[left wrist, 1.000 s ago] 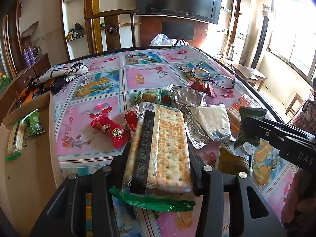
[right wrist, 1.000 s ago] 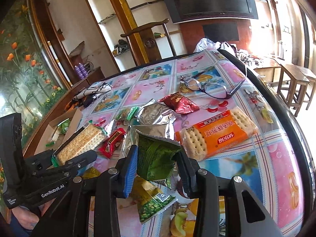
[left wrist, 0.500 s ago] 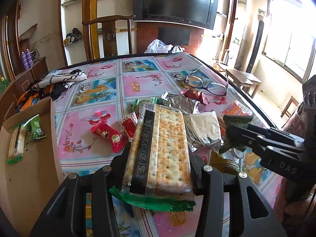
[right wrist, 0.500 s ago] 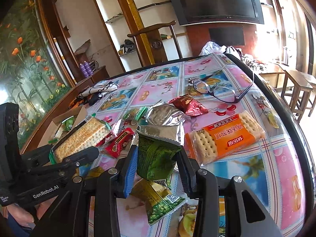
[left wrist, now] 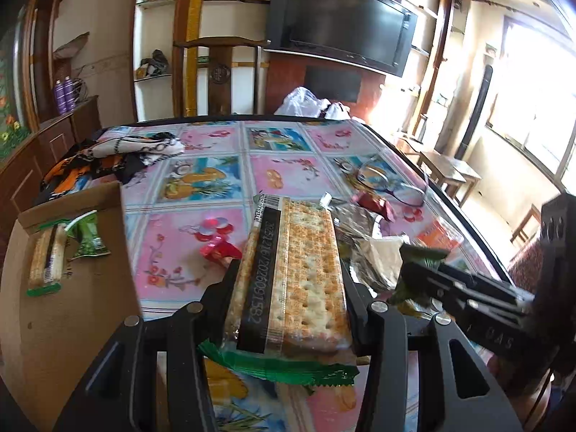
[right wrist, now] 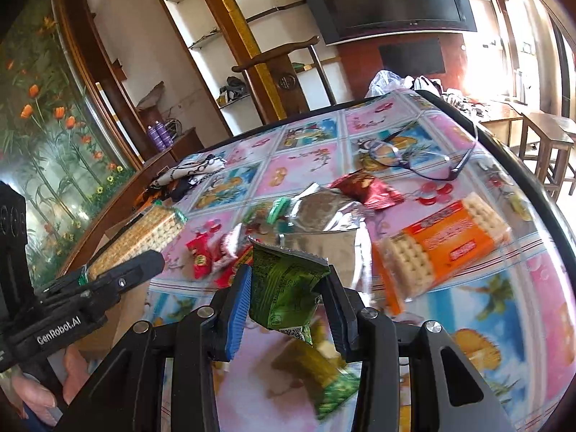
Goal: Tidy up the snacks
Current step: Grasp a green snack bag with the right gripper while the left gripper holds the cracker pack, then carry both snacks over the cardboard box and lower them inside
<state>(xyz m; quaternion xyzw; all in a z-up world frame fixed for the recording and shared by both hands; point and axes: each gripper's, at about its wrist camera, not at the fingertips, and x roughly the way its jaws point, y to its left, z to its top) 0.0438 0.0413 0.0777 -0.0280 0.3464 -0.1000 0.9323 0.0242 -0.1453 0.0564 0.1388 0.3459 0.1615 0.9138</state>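
My left gripper (left wrist: 289, 280) is shut on a long cracker pack (left wrist: 291, 273) with green wrapper ends, held above the table's near edge. The same pack (right wrist: 140, 230) shows at the left of the right wrist view, in the left gripper (right wrist: 144, 262). My right gripper (right wrist: 286, 288) is shut on a small green snack packet (right wrist: 284, 288), lifted over the table; in the left wrist view that right gripper (left wrist: 417, 273) sits at the right. A cardboard box (left wrist: 68, 288) at the left holds a cracker pack (left wrist: 46, 255) and a green packet (left wrist: 88, 239).
Loose on the flowered tablecloth (right wrist: 302, 169) lie an orange cracker pack (right wrist: 442, 241), silver foil bags (right wrist: 324, 212), red candies (right wrist: 201, 255), a dark red packet (right wrist: 367, 187), another green packet (right wrist: 320, 370) and eyeglasses (right wrist: 421, 158). Folded cloths (left wrist: 118, 154) lie at the far left.
Both grippers have risen and drifted left with their packs. The box now shows closer beside the left gripper, and the table snacks sit lower and farther right.
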